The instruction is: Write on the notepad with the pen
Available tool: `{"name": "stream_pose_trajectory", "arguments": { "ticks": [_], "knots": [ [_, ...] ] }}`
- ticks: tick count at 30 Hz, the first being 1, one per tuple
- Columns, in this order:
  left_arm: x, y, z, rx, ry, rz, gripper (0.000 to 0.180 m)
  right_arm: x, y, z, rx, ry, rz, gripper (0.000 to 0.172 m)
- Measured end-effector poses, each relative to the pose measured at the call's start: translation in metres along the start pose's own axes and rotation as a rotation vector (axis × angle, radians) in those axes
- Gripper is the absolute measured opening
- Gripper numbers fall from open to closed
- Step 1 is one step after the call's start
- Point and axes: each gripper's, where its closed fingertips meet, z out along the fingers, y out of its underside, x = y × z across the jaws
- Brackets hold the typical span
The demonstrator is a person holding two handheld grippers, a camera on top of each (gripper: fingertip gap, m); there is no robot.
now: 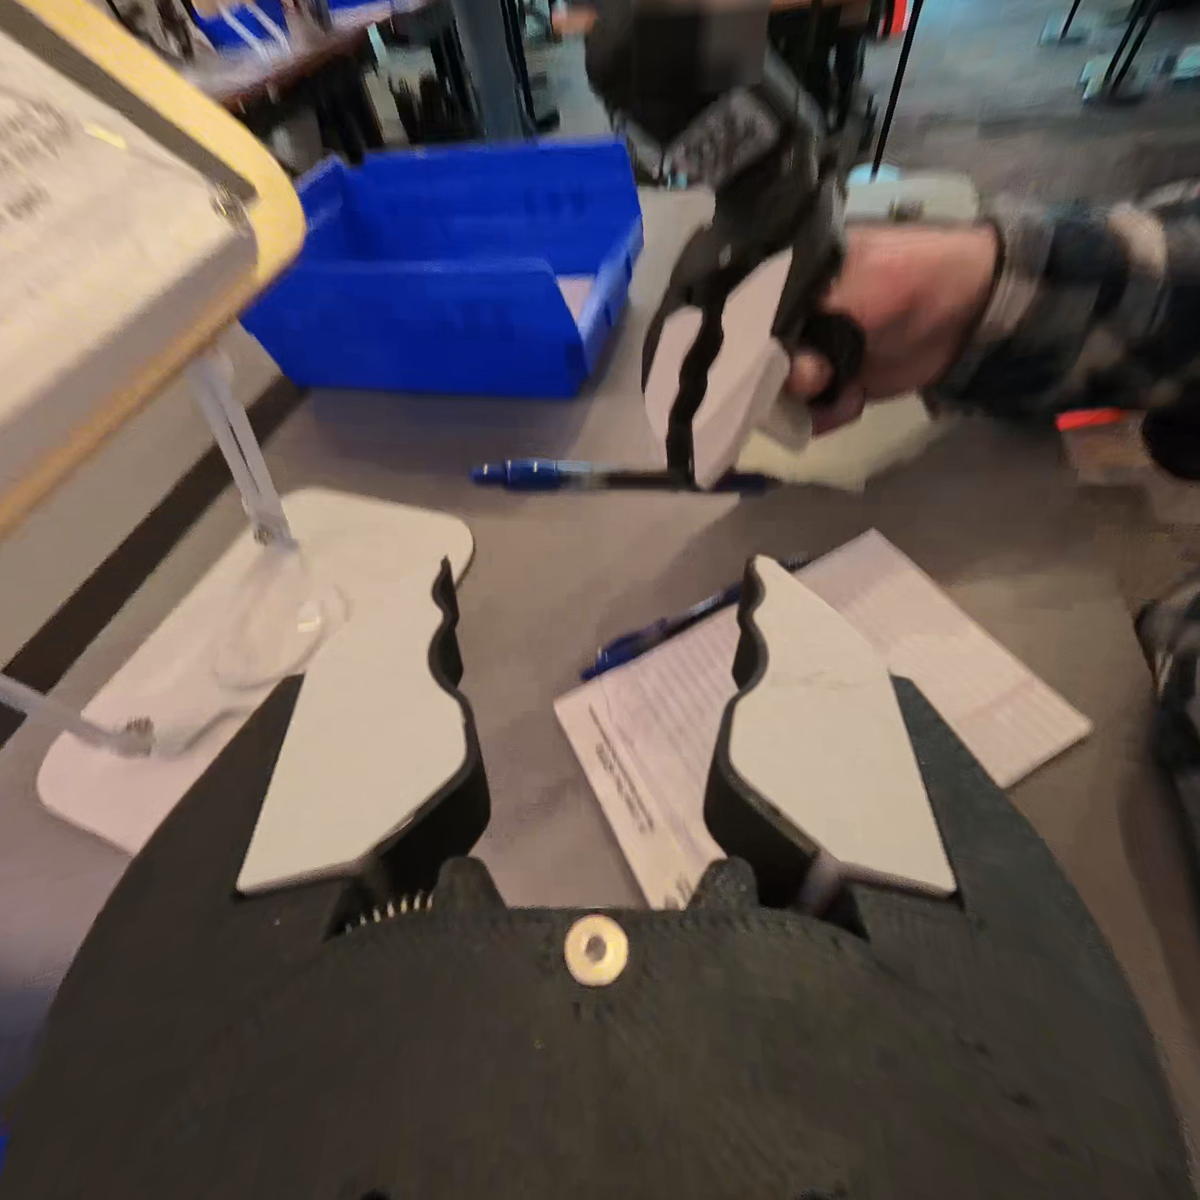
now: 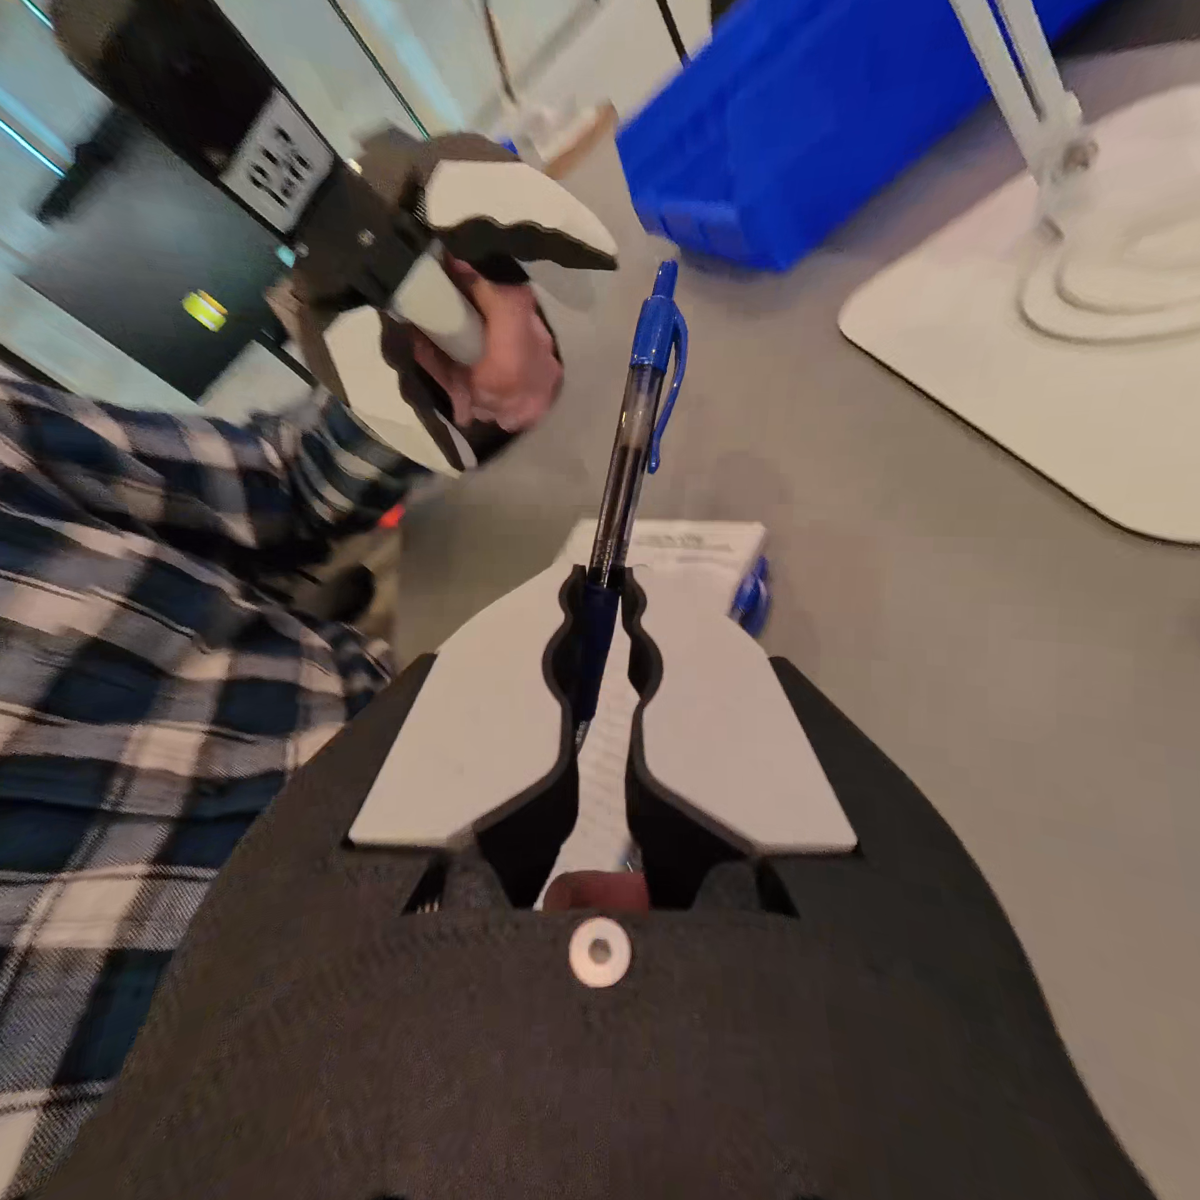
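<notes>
Right claw (image 2: 600,578) is clamped on a blue pen (image 2: 639,415); both pads press the dark rubber grip section. The clear barrel and blue clip end stick out forward past the fingertips, and the writing end runs back between the fingers, toward the hand. Long axis lies nearly in line with the fingers, tilted slightly right at the far end.

Notepad (image 2: 704,552), white and lined, lies flat on the grey table (image 2: 876,649), directly under and just ahead of the right claw. A strip of the lined page shows through the gap between the fingers, behind the pen tip. Whether the tip touches paper: cannot tell.

Left claw (image 1: 597,571) stands wide open, nothing between its pads, over the near end of the same notepad (image 1: 909,649). A second blue pen (image 1: 656,639) lies along the pad's edge, partly hidden by the left claw's own finger (image 1: 805,701).

From the left view, the right claw (image 1: 688,467) points steeply down at the table with the pen lying sideways across its tips.

Judgement: the right claw is nearer to the task; the page lies below the writing tip. The left, being open and near the pad, looks placed to steady it.

Also on the table: blue bin (image 1: 454,273), white lamp base (image 1: 214,662).
</notes>
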Motion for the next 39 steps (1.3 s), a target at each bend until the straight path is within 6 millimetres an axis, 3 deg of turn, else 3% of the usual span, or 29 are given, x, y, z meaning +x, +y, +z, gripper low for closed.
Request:
{"name": "stream_pose_trajectory", "arguments": {
  "ticks": [3,7,12,15,23,28,33,37,39],
  "knots": [
    [-0.008,-0.027,0.01,0.111,0.017,-0.068,0.079,-0.008,-0.013,0.007,0.088,-0.058,0.004,0.011],
    [-0.015,-0.025,0.024,0.126,0.088,-0.259,0.071,-0.016,-0.027,0.005,0.169,-0.05,-0.099,0.011],
    [-0.003,-0.035,0.033,0.251,0.321,-0.499,0.038,-0.021,-0.029,0.007,0.195,-0.053,-0.16,0.011],
    [0.004,-0.044,0.034,0.314,0.407,-0.533,0.019,-0.023,-0.025,0.013,0.193,-0.054,-0.17,0.011],
    [0.012,-0.046,0.041,0.278,0.498,-0.542,0.013,-0.019,-0.021,0.016,0.175,-0.043,-0.165,0.011],
    [0.008,-0.043,0.042,0.222,0.452,-0.5,0.013,-0.014,-0.033,-0.004,0.155,0.053,-0.273,0.058],
    [0.012,-0.035,0.045,0.122,0.52,-0.525,0.014,-0.031,-0.066,-0.015,0.039,0.257,-0.775,0.102],
    [0.026,-0.034,0.049,0.075,0.584,-0.525,0.013,-0.034,-0.068,0.0,-0.165,0.3,-1.024,0.112],
    [0.028,-0.034,0.05,0.075,0.589,-0.536,0.013,-0.031,-0.06,0.006,-0.252,0.283,-1.079,0.107]
  ]
}}
